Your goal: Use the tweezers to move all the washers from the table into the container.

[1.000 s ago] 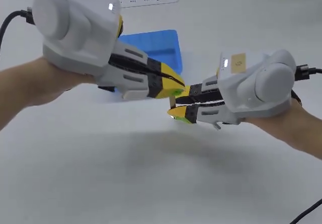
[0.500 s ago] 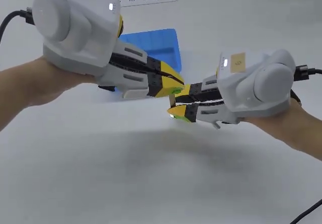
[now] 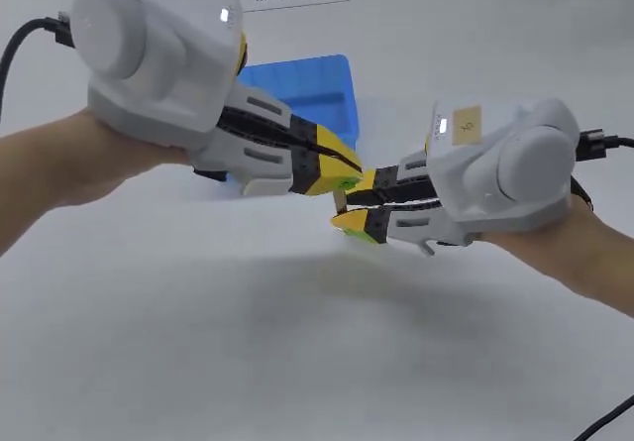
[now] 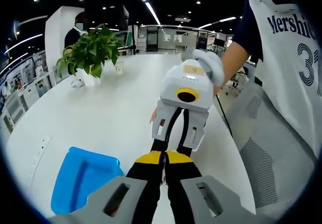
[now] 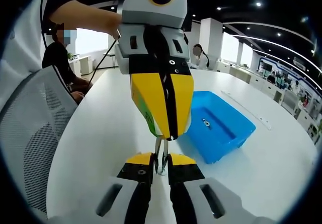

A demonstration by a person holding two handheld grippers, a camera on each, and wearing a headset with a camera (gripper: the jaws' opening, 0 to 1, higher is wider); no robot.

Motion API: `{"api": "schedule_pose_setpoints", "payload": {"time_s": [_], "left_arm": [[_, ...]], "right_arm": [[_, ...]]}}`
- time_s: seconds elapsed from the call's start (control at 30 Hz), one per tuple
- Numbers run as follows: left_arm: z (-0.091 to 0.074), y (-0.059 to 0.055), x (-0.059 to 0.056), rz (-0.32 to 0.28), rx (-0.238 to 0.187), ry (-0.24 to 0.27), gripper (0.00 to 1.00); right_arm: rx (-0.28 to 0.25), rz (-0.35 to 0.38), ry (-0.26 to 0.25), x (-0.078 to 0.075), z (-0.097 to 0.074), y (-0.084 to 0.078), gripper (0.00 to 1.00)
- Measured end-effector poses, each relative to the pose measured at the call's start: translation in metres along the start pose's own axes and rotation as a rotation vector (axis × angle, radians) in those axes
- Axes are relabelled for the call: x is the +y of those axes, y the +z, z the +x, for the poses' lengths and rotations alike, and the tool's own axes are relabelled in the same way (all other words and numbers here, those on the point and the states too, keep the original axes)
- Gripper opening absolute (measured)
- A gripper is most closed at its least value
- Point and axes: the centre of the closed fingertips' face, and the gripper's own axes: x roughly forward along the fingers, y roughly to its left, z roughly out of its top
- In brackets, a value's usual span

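Left hand-held gripper [image 3: 354,167] edged right, clamping thin metal tweezers [image 5: 159,156] (right hand-held gripper [image 3: 346,220] too)

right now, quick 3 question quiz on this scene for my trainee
1. True or false: the left gripper has its jaws spread wide.
2. What lies inside the blue container? A) a spoon B) one small washer-like piece C) a sponge
3. Fill in: the thin metal tool between the tips of the left gripper and the right gripper is the ____.
Key: 1 false, they are shut. 2 B. 3 tweezers.
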Motion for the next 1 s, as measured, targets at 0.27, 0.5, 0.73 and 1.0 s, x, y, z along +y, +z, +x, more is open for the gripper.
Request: {"api": "schedule_pose_setpoints", "payload": {"time_s": [0.27, 0.5, 0.73, 1.0], "left_arm": [[-0.001, -0.001, 0.001, -0.012, 0.004, -0.004, 0.05], [-0.006, 0.002, 0.000, -0.019, 0.003, -0.008, 0.05], [-0.019, 0.014, -0.003, 0.003, 0.013, -0.018, 0.05], [-0.049, 0.027, 0.005, 0.043, 0.014, 0.003, 0.05]], "right_arm": [[-0.001, 0.012, -0.003, 0.000, 0.000, 0.000, 0.11], [-0.006, 0.027, -0.002, 0.000, -0.001, 0.005, 0.10], [-0.024, 0.011, 0.004, -0.002, -0.004, 0.024, 0.10], [-0.054, -0.033, 0.004, -0.009, -0.005, 0.059, 0.10]]}}
